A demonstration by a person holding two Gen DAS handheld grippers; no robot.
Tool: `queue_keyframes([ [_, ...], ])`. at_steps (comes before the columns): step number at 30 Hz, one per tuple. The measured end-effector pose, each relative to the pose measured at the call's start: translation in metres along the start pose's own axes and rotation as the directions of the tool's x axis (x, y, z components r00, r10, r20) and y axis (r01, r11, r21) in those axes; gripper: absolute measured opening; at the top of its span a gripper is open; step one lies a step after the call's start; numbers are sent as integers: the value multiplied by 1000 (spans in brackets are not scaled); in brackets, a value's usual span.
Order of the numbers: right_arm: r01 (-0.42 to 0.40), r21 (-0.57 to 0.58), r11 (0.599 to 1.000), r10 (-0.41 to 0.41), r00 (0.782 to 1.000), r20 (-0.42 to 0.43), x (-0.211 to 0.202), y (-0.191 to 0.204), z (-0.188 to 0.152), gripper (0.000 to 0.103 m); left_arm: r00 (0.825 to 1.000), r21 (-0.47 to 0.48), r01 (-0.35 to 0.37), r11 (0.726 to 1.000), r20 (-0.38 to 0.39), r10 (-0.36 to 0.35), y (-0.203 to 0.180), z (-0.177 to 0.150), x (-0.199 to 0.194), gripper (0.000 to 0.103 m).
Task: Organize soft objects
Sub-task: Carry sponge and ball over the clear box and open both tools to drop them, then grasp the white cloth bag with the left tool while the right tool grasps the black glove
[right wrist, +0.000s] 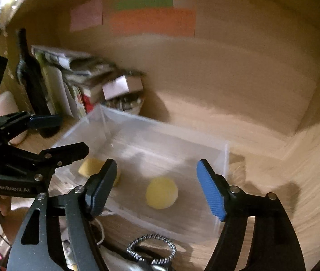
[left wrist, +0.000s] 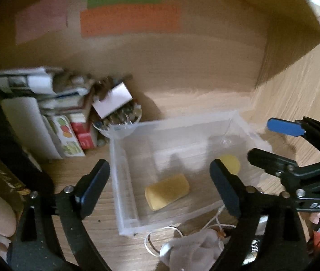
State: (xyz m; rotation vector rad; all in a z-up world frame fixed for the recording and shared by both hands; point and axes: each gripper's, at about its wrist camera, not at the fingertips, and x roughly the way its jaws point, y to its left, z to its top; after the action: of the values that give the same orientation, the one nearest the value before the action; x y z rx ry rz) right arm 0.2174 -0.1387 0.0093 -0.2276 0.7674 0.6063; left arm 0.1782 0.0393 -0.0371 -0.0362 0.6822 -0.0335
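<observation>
Two wooden walls (left wrist: 182,63) — wooden tabletop (left wrist: 87,232)

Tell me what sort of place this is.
Probably a home desk or shelf nook. Pale wood-grain panels enclose it, coloured paper notes are stuck on the back wall, and a stack of books and small cartons crowds the left corner beside the clear plastic bin.
</observation>
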Motion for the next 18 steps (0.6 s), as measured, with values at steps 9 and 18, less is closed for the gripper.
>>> queue_keyframes([
  [9, 35, 19, 999, -36, 996, 77, -43, 11, -21, 84, 997, 5, -2, 1000, 75, 2, -9, -21, -38, 101],
  [18, 26, 100, 995, -25, 1000, -3, -47, 8, -71, 84, 1000, -17, 21, 1000, -12, -21, -14, -64, -26, 102],
])
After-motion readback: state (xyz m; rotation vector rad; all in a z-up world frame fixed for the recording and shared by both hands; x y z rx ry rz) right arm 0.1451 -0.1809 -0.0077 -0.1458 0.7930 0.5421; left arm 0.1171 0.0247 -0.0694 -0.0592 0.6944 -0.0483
